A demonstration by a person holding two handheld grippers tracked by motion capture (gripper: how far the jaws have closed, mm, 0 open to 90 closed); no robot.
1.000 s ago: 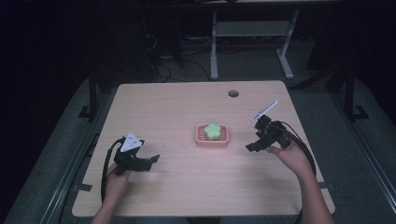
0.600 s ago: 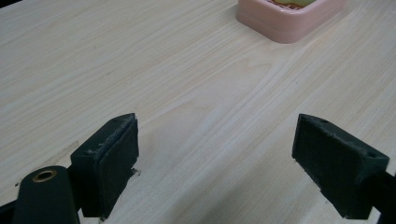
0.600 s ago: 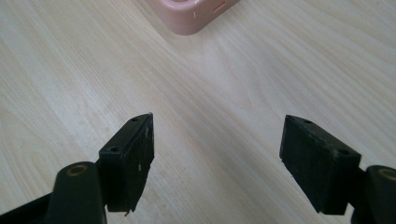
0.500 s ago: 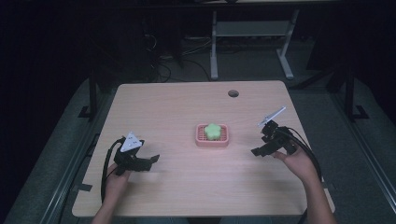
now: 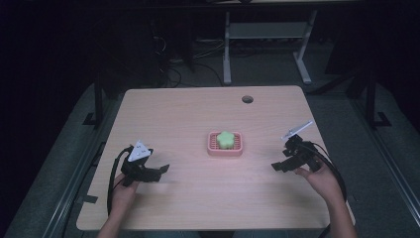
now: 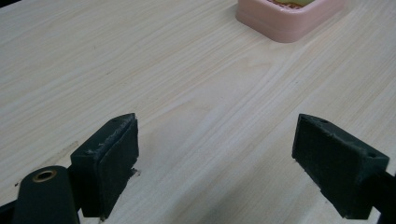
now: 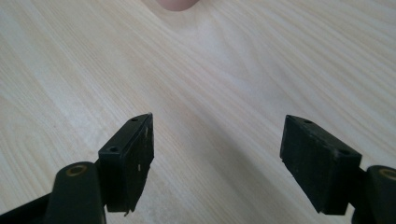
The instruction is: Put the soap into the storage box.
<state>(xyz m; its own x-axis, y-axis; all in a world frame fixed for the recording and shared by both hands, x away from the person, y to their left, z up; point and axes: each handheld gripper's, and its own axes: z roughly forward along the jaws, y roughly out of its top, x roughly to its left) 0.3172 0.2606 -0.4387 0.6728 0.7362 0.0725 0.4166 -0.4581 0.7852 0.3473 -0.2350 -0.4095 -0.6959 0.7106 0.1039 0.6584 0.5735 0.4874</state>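
Note:
A pink tray (image 5: 214, 147) sits at the table's middle with a green flower-shaped piece (image 5: 226, 139) lying in it. My left gripper (image 5: 159, 171) rests low at the front left, open, jaws wide apart over bare wood. In the left gripper view the gripper (image 6: 215, 158) holds nothing, and the pink tray (image 6: 285, 23) lies ahead at the top. My right gripper (image 5: 279, 166) stands open at the right, a short way from the tray. Between the jaws of the right gripper (image 7: 217, 156) lies bare tabletop, and the tray's pink edge (image 7: 175, 4) peeks at the top.
The light wooden table (image 5: 198, 114) has a round cable hole (image 5: 247, 99) near its far edge. A white desk frame (image 5: 267, 34) and cables stand on the dark floor behind. Black cables trail from both grippers toward the front edge.
My right gripper has drifted to the right and toward the front edge, away from the tray. The left gripper has stayed put.

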